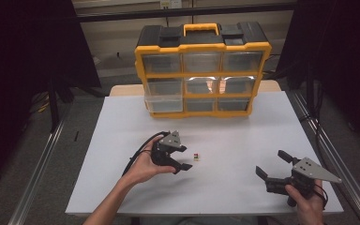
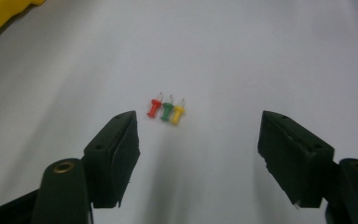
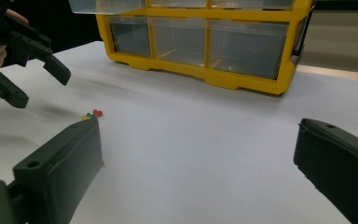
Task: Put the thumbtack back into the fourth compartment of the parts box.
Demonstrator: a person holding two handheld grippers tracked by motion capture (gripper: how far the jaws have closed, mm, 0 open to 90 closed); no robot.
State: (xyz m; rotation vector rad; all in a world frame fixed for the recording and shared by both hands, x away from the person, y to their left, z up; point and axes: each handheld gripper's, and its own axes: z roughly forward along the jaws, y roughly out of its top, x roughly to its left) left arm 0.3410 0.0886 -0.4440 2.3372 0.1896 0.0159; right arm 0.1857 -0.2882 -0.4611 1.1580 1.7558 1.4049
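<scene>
Pushpins (image 2: 166, 111), red, green and yellow, lie side by side on the white desk (image 1: 122, 140), just ahead of our left tongs (image 1: 183, 158), whose jaws stand apart with nothing between them. We should come in low, centre the cluster between the pads and close squarely so no pin rolls out. Our right tongs (image 1: 273, 163) rest wide and empty near the desk's right edge. While the high view reduces the pins to specks, the left gripper view separates their colours; the right gripper view adds the yellow organizer (image 3: 205, 42) with one clear drawer (image 3: 107, 5) pulled out.
</scene>
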